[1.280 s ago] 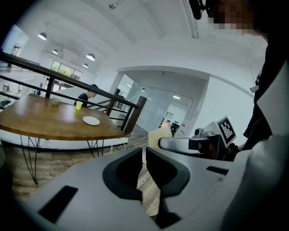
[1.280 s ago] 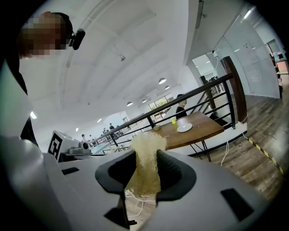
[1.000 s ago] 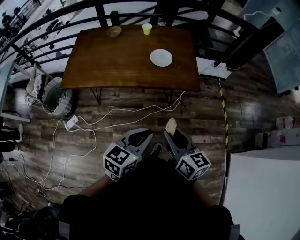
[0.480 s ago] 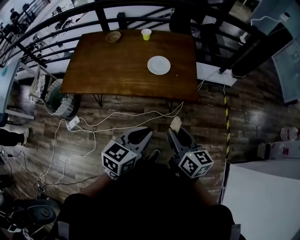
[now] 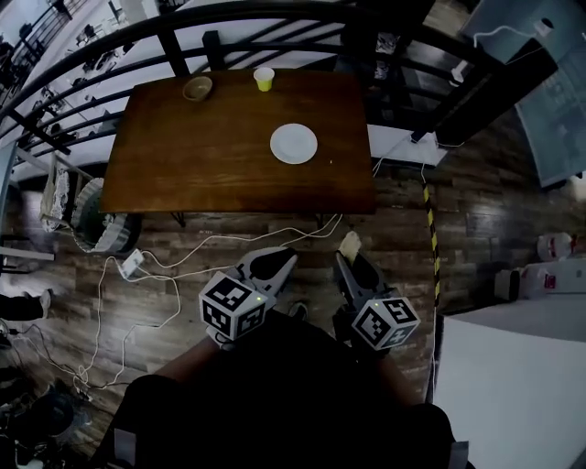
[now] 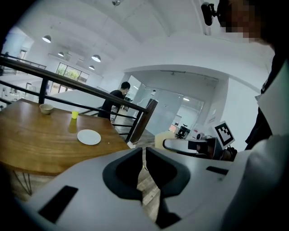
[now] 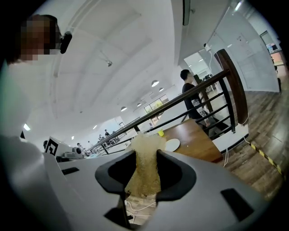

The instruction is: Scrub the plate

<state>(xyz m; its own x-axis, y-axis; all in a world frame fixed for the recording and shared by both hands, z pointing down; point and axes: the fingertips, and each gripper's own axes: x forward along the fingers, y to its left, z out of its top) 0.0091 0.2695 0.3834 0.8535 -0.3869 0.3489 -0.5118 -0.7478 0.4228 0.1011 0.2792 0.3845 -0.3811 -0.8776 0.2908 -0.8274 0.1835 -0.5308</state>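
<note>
A white plate (image 5: 294, 144) lies on the brown wooden table (image 5: 183, 156), toward its right side; it also shows as the plate (image 6: 89, 136) in the left gripper view and the plate (image 7: 172, 145) in the right gripper view. Both grippers hover over the floor, well short of the table's near edge. My left gripper (image 5: 277, 261) is shut with nothing in it, its jaws meeting at the tips (image 6: 143, 153). My right gripper (image 5: 349, 252) is shut on a yellowish sponge (image 7: 144, 173), which sticks out past the jaws. That sponge (image 5: 348, 242) points toward the table.
A yellow cup (image 5: 264, 79) and a small bowl (image 5: 197, 88) stand at the table's far edge, with a black railing (image 5: 275, 18) behind. White cables (image 5: 183, 256) trail over the wood floor before the table. A basket (image 5: 92, 220) stands at the left, a white surface (image 5: 513, 385) at the right.
The table and plate have slid lower and leftward in the head view, so they are nearer. Both grippers have advanced toward the table, still side by side, the sponge still held.
</note>
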